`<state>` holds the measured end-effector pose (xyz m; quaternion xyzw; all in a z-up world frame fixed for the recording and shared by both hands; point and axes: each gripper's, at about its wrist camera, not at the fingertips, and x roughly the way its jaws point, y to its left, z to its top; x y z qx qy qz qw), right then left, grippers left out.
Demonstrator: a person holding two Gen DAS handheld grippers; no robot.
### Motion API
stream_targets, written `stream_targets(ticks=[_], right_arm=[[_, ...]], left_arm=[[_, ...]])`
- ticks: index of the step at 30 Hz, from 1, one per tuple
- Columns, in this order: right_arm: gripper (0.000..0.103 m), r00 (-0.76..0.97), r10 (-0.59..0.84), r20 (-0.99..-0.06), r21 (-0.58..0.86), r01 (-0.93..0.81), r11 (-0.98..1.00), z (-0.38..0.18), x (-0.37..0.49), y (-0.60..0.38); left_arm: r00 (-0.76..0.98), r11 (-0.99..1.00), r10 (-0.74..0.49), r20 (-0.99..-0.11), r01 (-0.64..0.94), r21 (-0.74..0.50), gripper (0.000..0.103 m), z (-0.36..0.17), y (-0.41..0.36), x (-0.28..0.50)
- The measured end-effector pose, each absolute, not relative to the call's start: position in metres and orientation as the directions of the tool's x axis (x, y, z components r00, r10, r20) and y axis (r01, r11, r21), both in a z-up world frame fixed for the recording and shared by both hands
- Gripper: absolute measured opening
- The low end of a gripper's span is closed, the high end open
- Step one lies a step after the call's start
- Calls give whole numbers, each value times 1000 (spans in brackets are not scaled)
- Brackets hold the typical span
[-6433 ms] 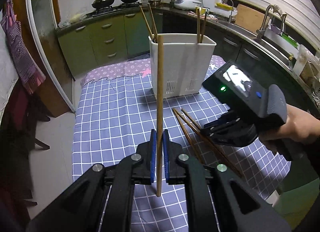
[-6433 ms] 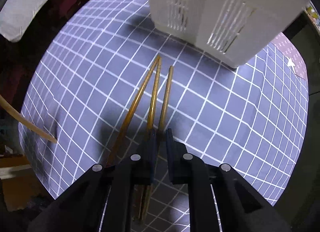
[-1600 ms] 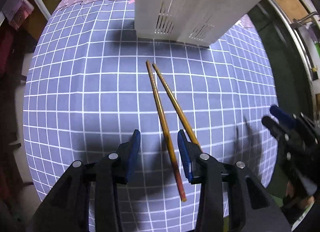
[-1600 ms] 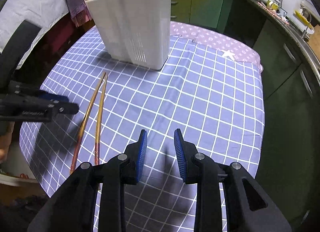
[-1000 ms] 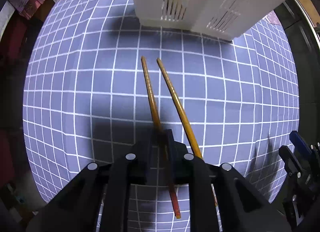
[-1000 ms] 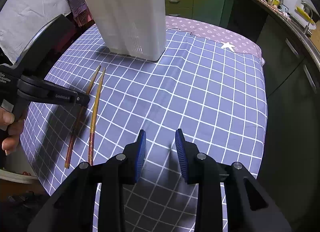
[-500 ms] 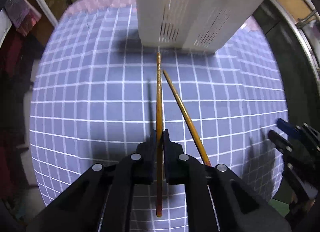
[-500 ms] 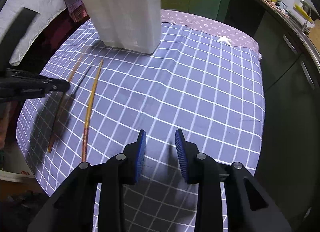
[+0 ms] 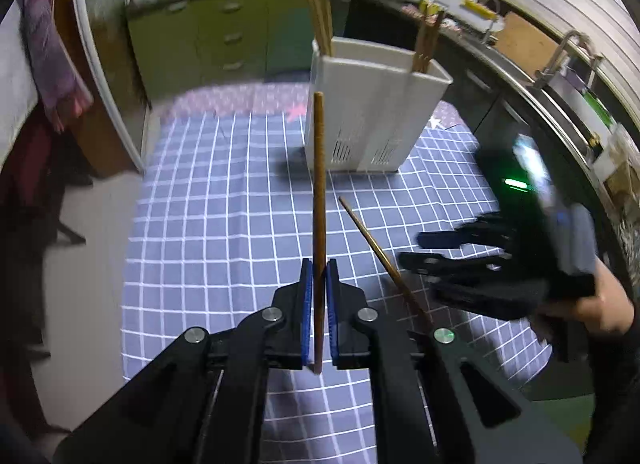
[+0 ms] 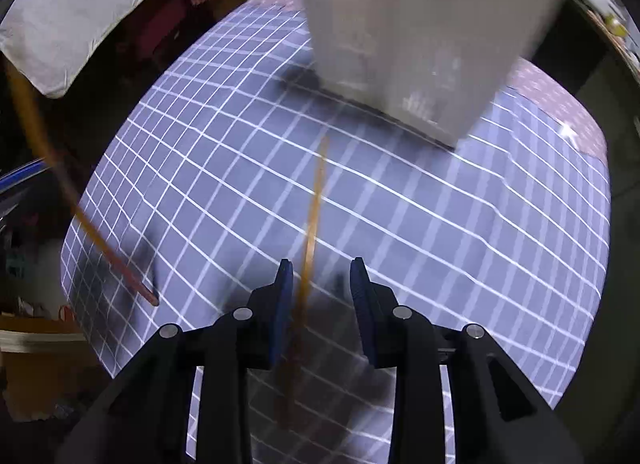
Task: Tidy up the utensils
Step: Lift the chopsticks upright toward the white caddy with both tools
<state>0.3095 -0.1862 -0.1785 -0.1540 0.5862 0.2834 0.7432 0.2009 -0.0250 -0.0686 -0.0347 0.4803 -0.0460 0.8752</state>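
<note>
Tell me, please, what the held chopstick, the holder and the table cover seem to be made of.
Chopstick: probably wood or bamboo, matte brown with a thin straight shaft.
Holder: likely plastic, smooth white moulded walls with drain slots.
Cover: looks like cloth or vinyl, purple with a white grid; it ripples slightly.

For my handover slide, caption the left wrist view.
Left tongs shut on a brown wooden chopstick, another lying on the purple checked tablecloth before the white plastic holder.
</note>
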Motion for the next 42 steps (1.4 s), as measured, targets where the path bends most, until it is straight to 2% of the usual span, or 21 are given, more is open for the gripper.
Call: stream_targets(ticks=[4, 11, 16, 17, 23, 29, 36, 42], right_arm=[[28, 140, 177, -974, 59, -600, 798, -191, 319, -163], [21, 119, 96, -988, 5, -604, 797, -207, 325, -145], [14, 83, 108, -991, 37, -598, 801, -206, 330, -144], [8, 80, 108, -991, 39, -597, 801, -207, 331, -143], [8, 73, 154, -985, 83, -584, 808, -200, 334, -152], [8, 194, 260, -946, 101, -587, 803, -147, 315, -178], [7, 387, 369, -845, 93, -574, 814, -81, 261, -230], [7, 485, 396, -780, 83, -547, 833, -71, 225, -266]], left_arm=[[548, 991, -130, -826, 68, -112, 7, -66, -22, 195], [554, 989, -145, -820, 94, -112, 7, -68, -20, 192], [561, 988, -150, -814, 116, -102, 7, -69, -23, 190], [564, 988, -150, -812, 121, -99, 7, -68, -24, 189], [572, 986, -157, -805, 135, -97, 7, -67, -27, 186], [579, 985, -153, -801, 152, -78, 7, -66, -32, 183], [584, 983, -160, -796, 167, -75, 7, -67, -35, 179], [590, 982, -159, -792, 176, -66, 7, -67, -37, 173]])
